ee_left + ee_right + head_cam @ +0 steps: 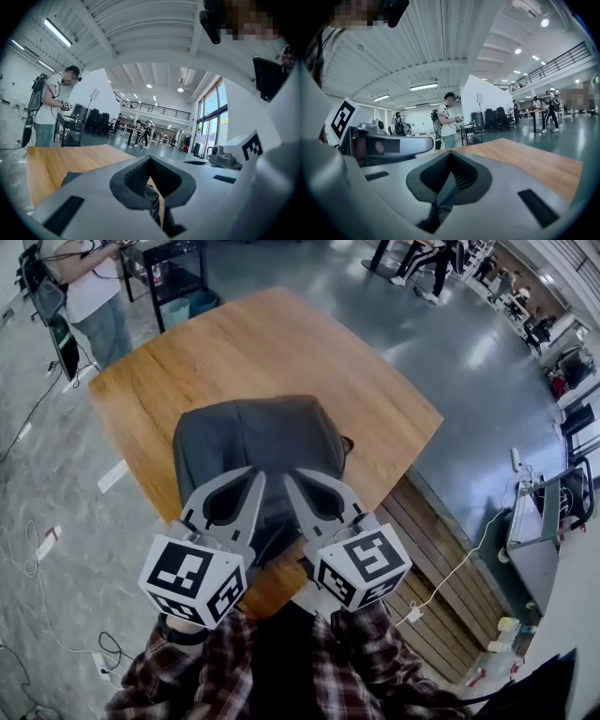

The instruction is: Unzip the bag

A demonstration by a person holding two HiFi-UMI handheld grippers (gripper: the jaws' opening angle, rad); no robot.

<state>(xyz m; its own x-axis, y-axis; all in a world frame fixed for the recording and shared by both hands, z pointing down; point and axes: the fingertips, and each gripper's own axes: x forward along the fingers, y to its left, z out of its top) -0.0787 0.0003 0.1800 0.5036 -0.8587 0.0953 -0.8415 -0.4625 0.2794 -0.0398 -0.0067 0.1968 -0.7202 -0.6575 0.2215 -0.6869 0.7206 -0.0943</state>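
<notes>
A dark grey bag (253, 442) lies slumped on the wooden table (262, 343), towards its near edge. Both grippers hover over the bag's near side, side by side, angled upward and away from me. My left gripper (253, 474) has its jaws pressed together with nothing between them. My right gripper (292, 476) is shut the same way and holds nothing. In the left gripper view the closed jaws of the left gripper (150, 157) fill the bottom, with a corner of the bag (70, 178) showing at left. The right gripper (451, 153) shows the same closed jaws. No zipper is visible.
A person (89, 287) stands by a dark cart (173, 268) beyond the table's far left corner, with a teal bin (187, 307) nearby. A slatted wooden platform (441, 559) lies at the table's right. Cables (450, 573) run across the floor.
</notes>
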